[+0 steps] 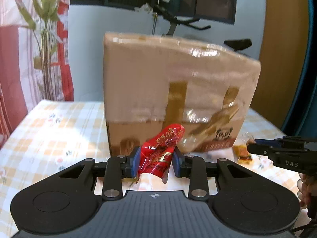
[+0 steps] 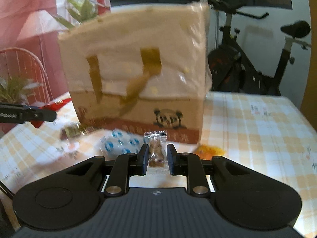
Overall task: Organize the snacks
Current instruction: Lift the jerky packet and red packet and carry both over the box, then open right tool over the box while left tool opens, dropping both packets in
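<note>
So the cardboard box (image 2: 134, 75) sits on the table (image 2: 257, 123), with an exercise bike (image 2: 257, 59) behind it on the right and a plant (image 1: 43, 39) behind on the left. In front of the box, 3 snack packets lie on the tablecloth: one (image 2: 73, 131) left, one (image 2: 120, 144) middle, one (image 2: 210, 151) right.

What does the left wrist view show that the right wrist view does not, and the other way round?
Only the left wrist view shows the crumpled red foil snack packet close up, clamped in the left hand-held gripper.

Only the right wrist view shows the small clear wrapper with a brown snack in the right hand-held gripper, plus a white packet with blue dots on the table.

Both show the tall taped cardboard box on the checked tablecloth and the exercise bike behind it.
</note>
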`<control>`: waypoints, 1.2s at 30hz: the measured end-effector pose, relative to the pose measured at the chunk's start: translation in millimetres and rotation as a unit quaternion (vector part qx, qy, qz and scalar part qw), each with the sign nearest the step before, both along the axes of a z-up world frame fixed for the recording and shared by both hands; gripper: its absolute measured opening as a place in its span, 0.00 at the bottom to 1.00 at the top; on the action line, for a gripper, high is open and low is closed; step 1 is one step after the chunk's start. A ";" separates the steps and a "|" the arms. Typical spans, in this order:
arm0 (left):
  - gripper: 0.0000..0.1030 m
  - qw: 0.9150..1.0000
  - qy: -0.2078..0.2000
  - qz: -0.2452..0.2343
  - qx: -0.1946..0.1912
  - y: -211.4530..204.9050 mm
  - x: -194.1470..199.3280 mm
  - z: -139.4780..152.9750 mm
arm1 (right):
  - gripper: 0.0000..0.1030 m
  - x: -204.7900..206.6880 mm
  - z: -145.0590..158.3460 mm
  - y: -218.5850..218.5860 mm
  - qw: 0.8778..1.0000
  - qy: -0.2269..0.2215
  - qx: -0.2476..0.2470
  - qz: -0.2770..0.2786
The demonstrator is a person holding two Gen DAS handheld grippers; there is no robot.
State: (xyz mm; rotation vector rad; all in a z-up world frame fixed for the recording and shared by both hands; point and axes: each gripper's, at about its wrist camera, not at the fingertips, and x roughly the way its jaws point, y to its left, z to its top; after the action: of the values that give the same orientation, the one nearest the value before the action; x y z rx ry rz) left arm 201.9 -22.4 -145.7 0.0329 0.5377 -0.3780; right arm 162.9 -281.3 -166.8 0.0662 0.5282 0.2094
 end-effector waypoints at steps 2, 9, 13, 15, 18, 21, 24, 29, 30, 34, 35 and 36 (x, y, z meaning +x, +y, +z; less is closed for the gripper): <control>0.34 1.000 -0.014 -0.003 -0.007 -1.0 0.2 10.7 | 0.21 -0.8 12.7 1.7 1.000 -0.018 0.003 0.005; 0.34 0.996 -0.080 -0.010 -0.032 -2.3 11.3 62.3 | 0.21 3.4 68.2 6.0 0.995 -0.092 0.012 0.027; 0.34 0.992 -0.117 -0.006 -0.035 -8.4 31.3 93.3 | 0.21 18.3 101.1 5.8 0.991 -0.128 0.022 0.041; 0.34 0.992 -0.123 -0.003 -0.037 -11.2 46.5 105.5 | 0.21 30.8 116.3 5.4 0.989 -0.141 0.027 0.043; 0.34 0.992 -0.116 0.008 -0.040 -17.2 73.9 117.4 | 0.21 53.8 134.8 4.8 0.987 -0.152 0.034 0.041; 0.34 0.993 -0.109 0.013 -0.031 -23.1 99.6 119.5 | 0.21 81.6 143.4 7.8 0.988 -0.152 0.014 0.037; 0.34 0.996 -0.083 0.022 -0.026 -27.9 126.0 113.6 | 0.21 108.2 142.6 5.7 0.991 -0.133 0.002 0.024; 0.39 0.997 -0.070 0.031 0.001 -33.0 145.2 102.0 | 0.21 134.8 133.2 -1.7 0.995 -0.101 -0.017 0.000; 0.40 0.997 -0.066 0.033 0.001 -34.1 146.6 100.1 | 0.21 138.1 131.3 -3.1 0.995 -0.094 -0.023 -0.005; 0.57 0.998 -0.063 0.028 0.005 -34.8 142.3 96.0 | 0.22 143.3 125.7 -9.6 0.997 -0.071 -0.033 -0.023; 0.60 0.997 -0.066 0.025 0.008 -34.9 140.9 95.6 | 0.22 140.2 125.6 -11.6 0.997 -0.073 -0.031 -0.025; 0.62 0.997 -0.068 0.023 0.011 -35.1 138.3 94.9 | 0.24 137.9 126.1 -13.0 0.996 -0.076 -0.029 -0.026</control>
State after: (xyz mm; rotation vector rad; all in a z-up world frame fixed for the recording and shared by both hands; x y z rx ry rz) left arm 340.2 -57.5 -50.8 0.0664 0.4076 -0.3224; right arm 300.8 -294.3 -40.7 0.0067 0.3799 0.1465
